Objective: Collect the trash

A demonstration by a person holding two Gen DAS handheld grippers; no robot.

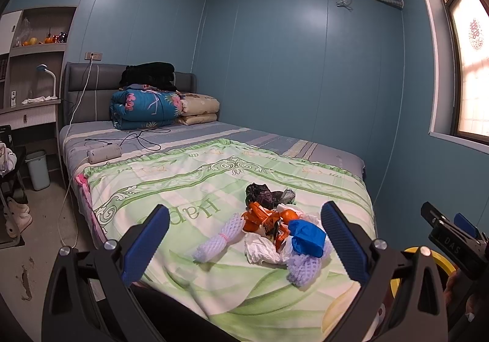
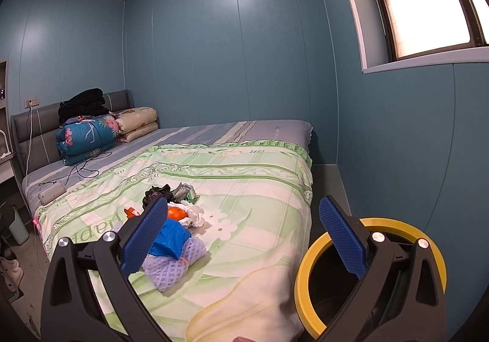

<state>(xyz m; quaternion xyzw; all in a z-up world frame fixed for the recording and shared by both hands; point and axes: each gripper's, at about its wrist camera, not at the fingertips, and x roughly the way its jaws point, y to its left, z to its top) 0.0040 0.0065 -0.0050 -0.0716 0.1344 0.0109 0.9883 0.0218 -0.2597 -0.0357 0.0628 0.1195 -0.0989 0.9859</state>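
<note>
L gripper fingers released | R gripper fingers released | trash pile on bed

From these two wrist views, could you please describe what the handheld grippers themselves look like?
Both the left gripper and the right gripper have black plastic frames shaped like splayed arms, joined by round silver bolts. Each finger carries a blue ribbed rubber pad. The left wrist view shows white "DAS" lettering on the right gripper's body.
</note>
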